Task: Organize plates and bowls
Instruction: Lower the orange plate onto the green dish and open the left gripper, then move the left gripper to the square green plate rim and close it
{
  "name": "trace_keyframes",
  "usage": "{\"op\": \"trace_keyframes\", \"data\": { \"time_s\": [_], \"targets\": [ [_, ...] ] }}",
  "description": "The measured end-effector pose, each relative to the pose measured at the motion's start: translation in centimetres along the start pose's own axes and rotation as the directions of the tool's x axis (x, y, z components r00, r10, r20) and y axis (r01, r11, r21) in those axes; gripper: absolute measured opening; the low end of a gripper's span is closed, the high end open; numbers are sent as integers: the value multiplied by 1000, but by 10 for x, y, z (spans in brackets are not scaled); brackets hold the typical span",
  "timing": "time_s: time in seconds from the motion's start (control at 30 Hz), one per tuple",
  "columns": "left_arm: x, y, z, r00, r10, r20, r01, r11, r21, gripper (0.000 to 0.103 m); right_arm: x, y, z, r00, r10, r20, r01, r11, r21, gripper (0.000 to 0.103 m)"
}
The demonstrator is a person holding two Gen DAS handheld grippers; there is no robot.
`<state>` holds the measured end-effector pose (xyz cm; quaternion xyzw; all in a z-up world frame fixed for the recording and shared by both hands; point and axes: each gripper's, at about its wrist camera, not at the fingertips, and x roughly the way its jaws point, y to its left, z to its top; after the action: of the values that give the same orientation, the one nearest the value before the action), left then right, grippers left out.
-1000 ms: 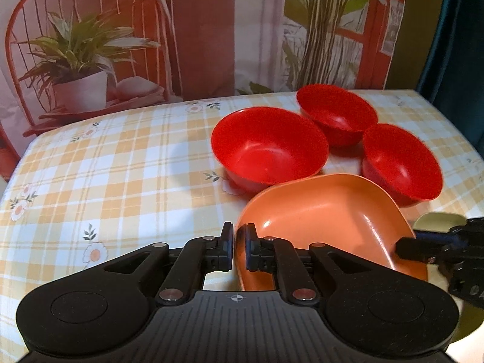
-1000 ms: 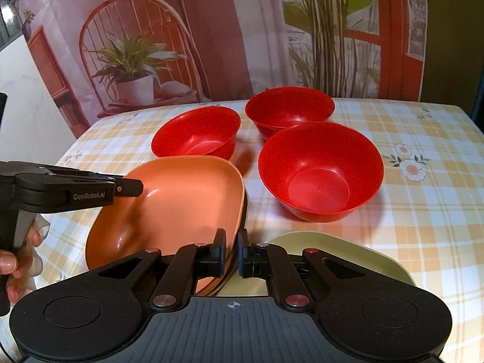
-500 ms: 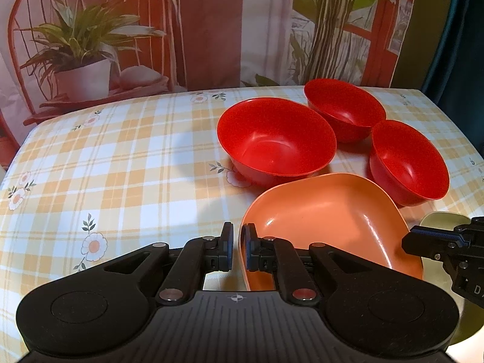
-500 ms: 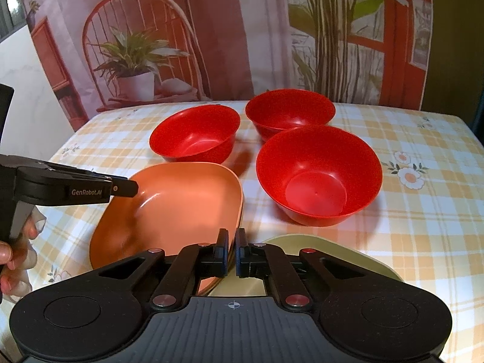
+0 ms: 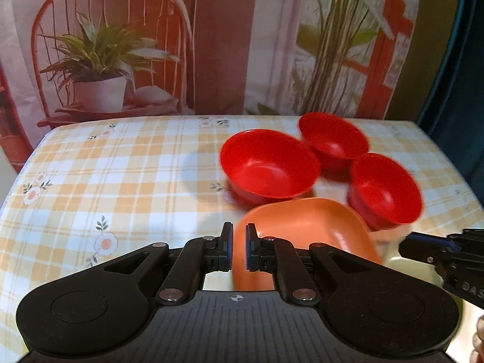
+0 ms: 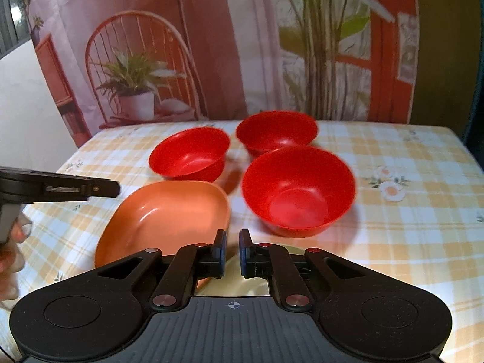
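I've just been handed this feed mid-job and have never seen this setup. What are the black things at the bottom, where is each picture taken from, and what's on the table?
There is no robot arm. A person holds a two-finger tool in each hand, and a fisheye camera on each looks forward along its fingers. The black shape at the bottom of one picture is the left tool; in the other it is the right tool. On the checked tablecloth stand three empty red bowls. An orange plate lies in front of them and a pale yellow-green plate lies under the right tool. The orange plate's rim shows in the left tool's narrow gap, but I cannot tell whether it is pinched. The same goes for the right tool and the pale plate.
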<state>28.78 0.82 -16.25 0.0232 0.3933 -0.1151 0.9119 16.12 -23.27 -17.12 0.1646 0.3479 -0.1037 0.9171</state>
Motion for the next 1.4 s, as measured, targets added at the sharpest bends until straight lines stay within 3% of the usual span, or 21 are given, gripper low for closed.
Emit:
{"op": "trace_keyframes", "data": {
  "time_s": [0.33,0.67,1.13,1.4],
  "targets": [
    [-24,-44,-40,990,-140,-31,139,989,-44,9,-27,-26,-24,996,-87,34,87,996,2,13],
    [-22,-77,-58,968,-228,-105,230,973,9,9,-41,-45,-41,989,-144,43,143,989,25,16],
    [-10,-86,-63,959,-225,-170,227,974,-10,15,-45,-71,-54,982,-185,35,181,979,97,17],
    [-3,-87,-67,950,-245,-192,245,969,-26,19,-38,-76,-62,986,-168,0,167,977,130,17]
  ]
}}
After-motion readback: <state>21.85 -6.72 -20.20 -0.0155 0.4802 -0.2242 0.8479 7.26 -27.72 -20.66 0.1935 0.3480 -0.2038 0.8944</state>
